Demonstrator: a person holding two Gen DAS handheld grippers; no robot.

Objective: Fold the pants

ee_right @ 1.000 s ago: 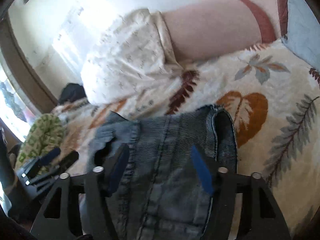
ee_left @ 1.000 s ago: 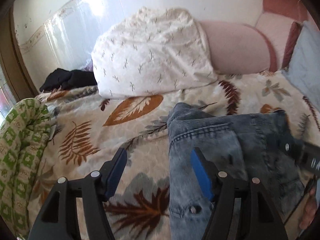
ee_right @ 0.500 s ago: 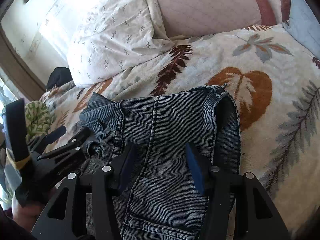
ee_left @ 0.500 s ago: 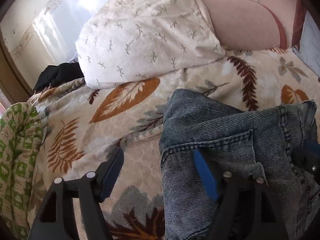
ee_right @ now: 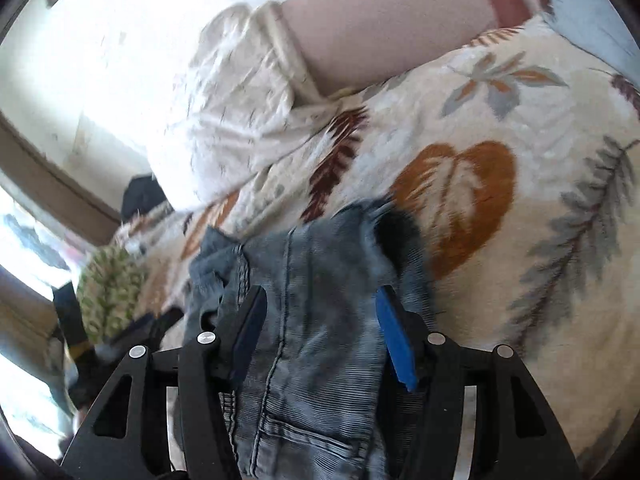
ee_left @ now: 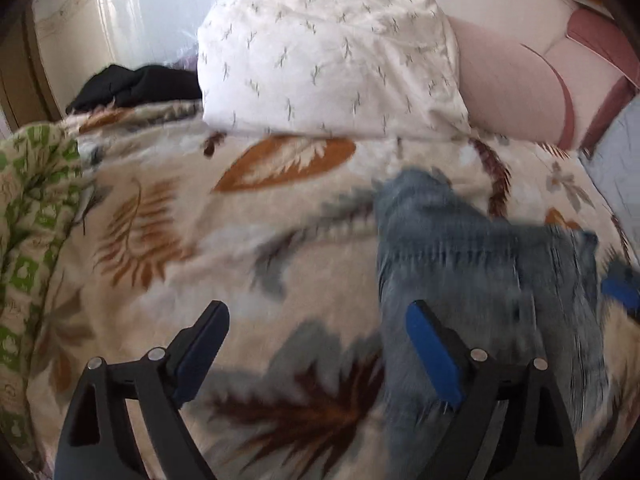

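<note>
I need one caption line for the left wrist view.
Left tool open above the leaf-print blanket, with blurred blue jeans at its right.

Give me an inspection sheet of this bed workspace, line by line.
Surface: cream blanket with a leaf print, covering the bed.
Job's things: blue-grey denim pants, bunched, lying on the blanket.
Clutter: white pillow with a sprig print; pink bolster cushion; black garment; green-patterned quilt at the left edge.
Grippers: left gripper open, jaws just opened wider, only blanket between them; right gripper over the pants, denim between the jaws, grip unclear.
Cables: nothing seen.
Surroundings: pale wall behind the pillow, bright glare.
</note>
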